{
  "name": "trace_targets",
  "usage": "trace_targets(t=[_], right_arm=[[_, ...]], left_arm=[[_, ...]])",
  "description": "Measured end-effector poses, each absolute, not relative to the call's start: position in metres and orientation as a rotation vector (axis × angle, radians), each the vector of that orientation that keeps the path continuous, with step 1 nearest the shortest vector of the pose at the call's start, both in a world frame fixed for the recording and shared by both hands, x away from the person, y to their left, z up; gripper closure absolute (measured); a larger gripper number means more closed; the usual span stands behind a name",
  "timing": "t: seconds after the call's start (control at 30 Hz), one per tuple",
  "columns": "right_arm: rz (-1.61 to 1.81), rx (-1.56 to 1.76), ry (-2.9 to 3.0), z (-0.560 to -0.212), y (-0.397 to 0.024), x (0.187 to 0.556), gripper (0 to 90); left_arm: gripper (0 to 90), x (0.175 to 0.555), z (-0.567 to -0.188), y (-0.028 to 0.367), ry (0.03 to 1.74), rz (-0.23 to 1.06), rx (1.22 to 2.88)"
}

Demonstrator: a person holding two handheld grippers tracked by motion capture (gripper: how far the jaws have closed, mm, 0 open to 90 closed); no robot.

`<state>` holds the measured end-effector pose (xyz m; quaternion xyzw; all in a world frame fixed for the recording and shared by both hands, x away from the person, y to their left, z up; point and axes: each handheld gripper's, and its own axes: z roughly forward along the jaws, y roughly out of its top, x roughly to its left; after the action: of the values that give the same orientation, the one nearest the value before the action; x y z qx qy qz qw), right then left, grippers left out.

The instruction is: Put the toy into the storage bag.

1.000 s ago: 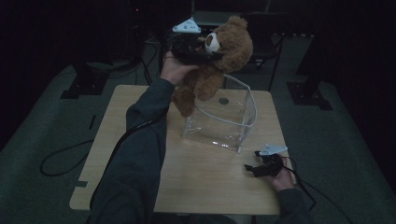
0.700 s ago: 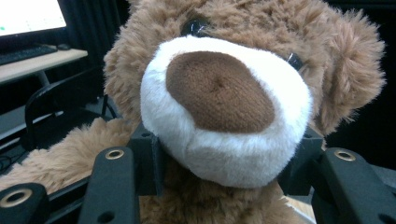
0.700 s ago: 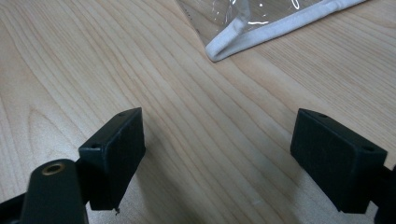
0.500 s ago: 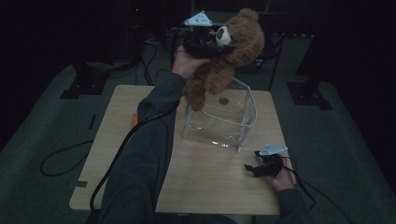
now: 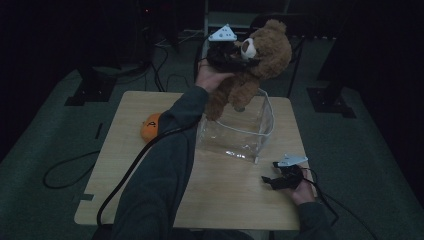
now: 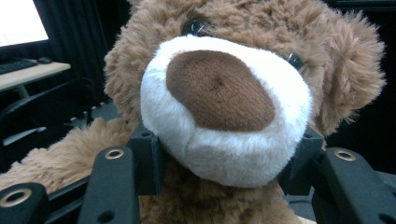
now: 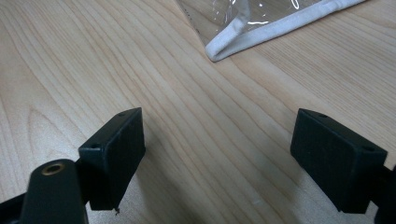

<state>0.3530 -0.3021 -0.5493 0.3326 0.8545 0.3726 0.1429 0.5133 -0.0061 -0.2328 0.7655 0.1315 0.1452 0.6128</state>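
High view: left tongs (image 5: 239,56) clamp teddy bear (image 5: 255,65) above clear bin (image 5: 240,132); right tongs (image 5: 272,181) gape; orange ball (image 5: 151,127) beside sleeve.

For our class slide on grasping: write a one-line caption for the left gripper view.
Left gripper clamps a brown teddy bear by its white muzzle.

A light wooden table (image 5: 125,165) with a plain grain stands on a dark green floor (image 5: 45,140). At its centre, toward twelve o'clock, sits a clear plastic bin (image 5: 240,137) with a white-trimmed rim. An orange round object (image 5: 151,127) lies at about ten o'clock, near the far-left edge. At four o'clock the right gripper (image 5: 270,181) rests on the wood.
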Motion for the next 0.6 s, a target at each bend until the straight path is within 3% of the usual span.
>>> trace_targets(t=[0.6], right_arm=[[1.074,0.958,2.464,-0.549,-0.302,0.353,17.1]], left_arm=[[44.7,0.519,-0.268,-0.023,0.313,0.200,1.817]])
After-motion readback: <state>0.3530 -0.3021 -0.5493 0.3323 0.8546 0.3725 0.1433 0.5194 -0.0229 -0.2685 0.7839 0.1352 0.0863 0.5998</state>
